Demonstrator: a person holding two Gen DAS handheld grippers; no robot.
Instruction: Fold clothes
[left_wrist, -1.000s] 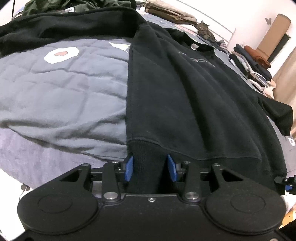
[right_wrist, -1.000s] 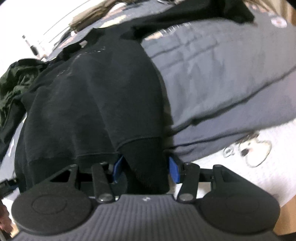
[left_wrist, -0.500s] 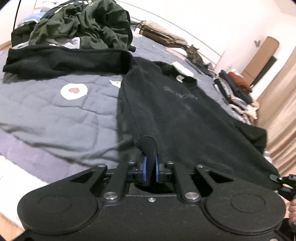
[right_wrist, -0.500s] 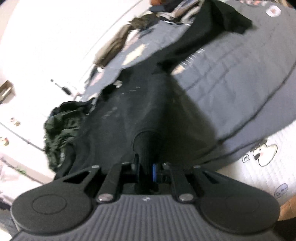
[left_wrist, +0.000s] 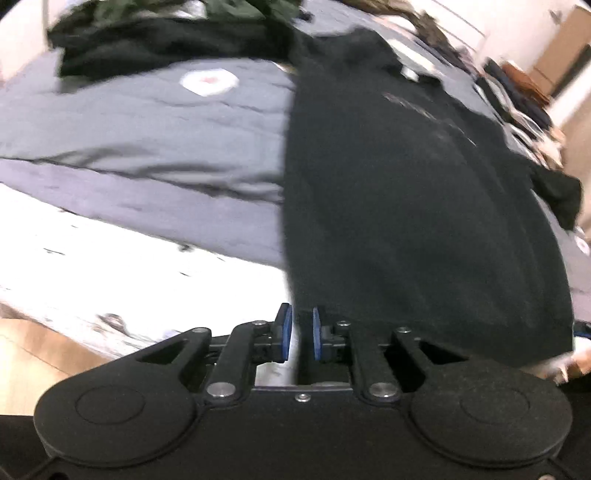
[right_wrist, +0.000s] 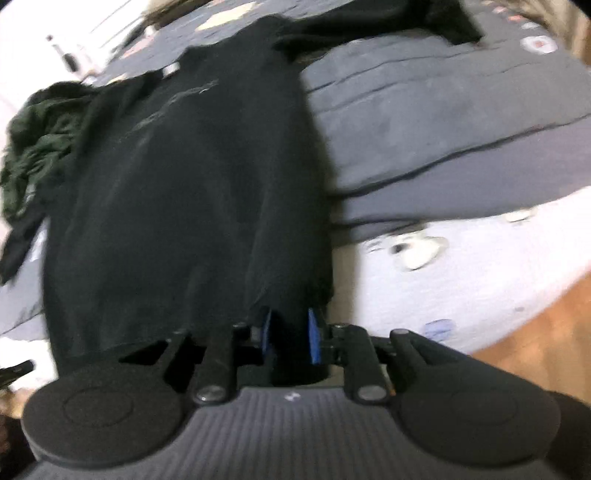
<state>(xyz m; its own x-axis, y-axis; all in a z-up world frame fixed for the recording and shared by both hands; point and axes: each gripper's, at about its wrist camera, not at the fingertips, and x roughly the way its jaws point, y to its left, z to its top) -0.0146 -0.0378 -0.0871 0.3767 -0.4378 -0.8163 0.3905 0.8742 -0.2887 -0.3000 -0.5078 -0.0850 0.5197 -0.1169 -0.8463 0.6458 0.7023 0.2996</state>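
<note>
A black sweatshirt (left_wrist: 406, 184) lies front up along the grey quilted bed, hem toward me; it also shows in the right wrist view (right_wrist: 192, 177). My left gripper (left_wrist: 298, 332) sits at the hem's left corner with its blue pads a little apart and pale sheet showing between them; no cloth is between the pads. My right gripper (right_wrist: 288, 332) is at the hem's right corner, pads closed on the black hem. Both views are blurred.
A dark green garment heap (right_wrist: 40, 136) and another black garment (left_wrist: 166, 44) lie at the bed's far left. Folded clothes (left_wrist: 517, 85) are stacked at the far right. The white sheet edge (left_wrist: 110, 266) and wooden floor (right_wrist: 535, 325) are near me.
Both grippers closed on the hem corners half a second ago. Since then both pulled back toward the bed edge, dragging the sweatshirt; the left pads have parted and the hem has slipped out of them.
</note>
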